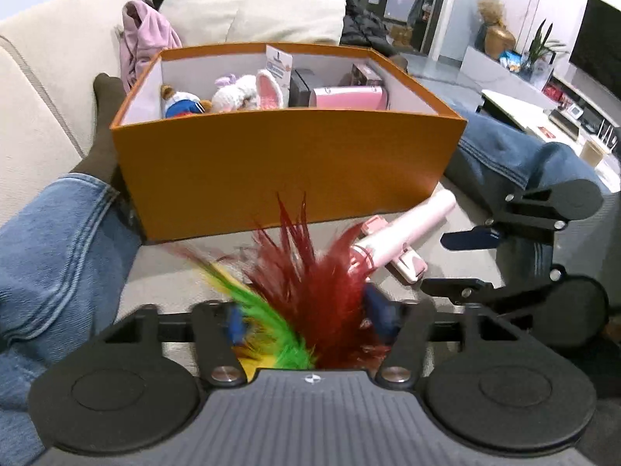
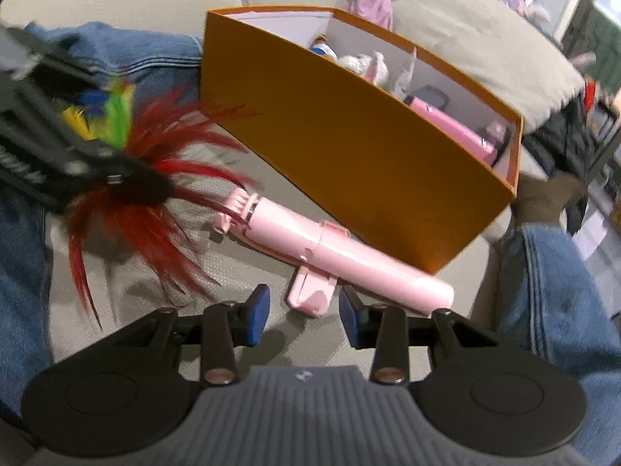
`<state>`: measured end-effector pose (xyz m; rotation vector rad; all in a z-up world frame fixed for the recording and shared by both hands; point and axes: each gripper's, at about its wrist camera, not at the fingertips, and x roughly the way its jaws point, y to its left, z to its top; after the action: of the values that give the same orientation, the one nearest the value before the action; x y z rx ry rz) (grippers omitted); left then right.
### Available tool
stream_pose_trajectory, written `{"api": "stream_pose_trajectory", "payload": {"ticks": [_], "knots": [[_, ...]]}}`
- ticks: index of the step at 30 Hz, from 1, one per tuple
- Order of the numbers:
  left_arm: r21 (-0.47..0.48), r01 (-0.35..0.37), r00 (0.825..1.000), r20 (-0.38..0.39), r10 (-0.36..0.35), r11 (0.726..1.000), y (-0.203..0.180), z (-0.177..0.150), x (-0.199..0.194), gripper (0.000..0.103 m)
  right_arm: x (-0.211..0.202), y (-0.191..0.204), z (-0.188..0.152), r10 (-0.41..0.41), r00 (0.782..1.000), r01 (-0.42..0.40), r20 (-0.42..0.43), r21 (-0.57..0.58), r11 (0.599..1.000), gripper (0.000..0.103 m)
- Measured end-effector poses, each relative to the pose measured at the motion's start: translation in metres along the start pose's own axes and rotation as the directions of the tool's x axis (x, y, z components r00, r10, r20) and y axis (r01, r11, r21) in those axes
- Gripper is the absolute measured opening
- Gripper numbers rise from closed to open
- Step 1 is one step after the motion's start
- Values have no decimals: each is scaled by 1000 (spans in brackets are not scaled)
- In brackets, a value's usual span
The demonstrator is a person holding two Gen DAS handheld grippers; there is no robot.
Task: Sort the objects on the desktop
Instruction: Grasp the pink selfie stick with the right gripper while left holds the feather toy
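While we are sorting, these lines are guiding us:
Feather toy (image 1: pixel 306 291): soft, very light, compressible; red, green and yellow plumes; we judge the base the firmest hold.
Left gripper (image 1: pixel 310 320): closing around the feathers.
Selfie stick (image 2: pixel 330 248): pink, rigid, smooth, likely slippery; lying on the sofa cushion (image 2: pixel 233 272) at six o'clock of the orange box (image 2: pixel 349 147).
Right gripper (image 2: pixel 303 310): hanging wide, empty, just beside the stick's clamp.

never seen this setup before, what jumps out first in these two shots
The bright bunch of red, green and yellow feathers grabs the eye first, bunched between the fingers of the left gripper. Behind it stands the big orange box, with plush toys on one side of its divider. A pink selfie stick lies on the cushion in front of the box, just ahead of the open right gripper.
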<state>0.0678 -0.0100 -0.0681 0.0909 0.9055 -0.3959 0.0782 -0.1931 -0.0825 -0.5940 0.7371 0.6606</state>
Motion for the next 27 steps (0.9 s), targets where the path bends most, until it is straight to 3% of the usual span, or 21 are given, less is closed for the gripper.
{"api": "stream_pose_trajectory", "payload": {"ticks": [1,6,11,14,20,25,27], "knots": [[3,-3,1000,-10,3,1000,0,-1,3,37,1,4,-1,-21,1000,20,-4,-29,999,41],[-53,15,999,-31,-17,998,9,-7,6,17,14,36,-11,-138,990,129,-18,-247,960,34],[-106,26,999,-28,-29,994,16,-10,4,15,32,61,-22,-241,970,211,-16,-429,878,28],[-110,32,999,-32,-35,993,16,-10,5,15,38,72,-28,-275,962,242,10,-506,828,17],[-126,37,999,-33,-41,991,17,-13,5,14,45,88,-39,-358,929,339,97,-615,712,15],[-152,40,999,-31,-45,988,20,-13,5,14,20,84,-29,-335,930,360,152,-563,744,7],[-159,43,998,-30,-49,986,22,-13,5,14,3,75,-17,-298,941,337,160,-516,787,6]]}}
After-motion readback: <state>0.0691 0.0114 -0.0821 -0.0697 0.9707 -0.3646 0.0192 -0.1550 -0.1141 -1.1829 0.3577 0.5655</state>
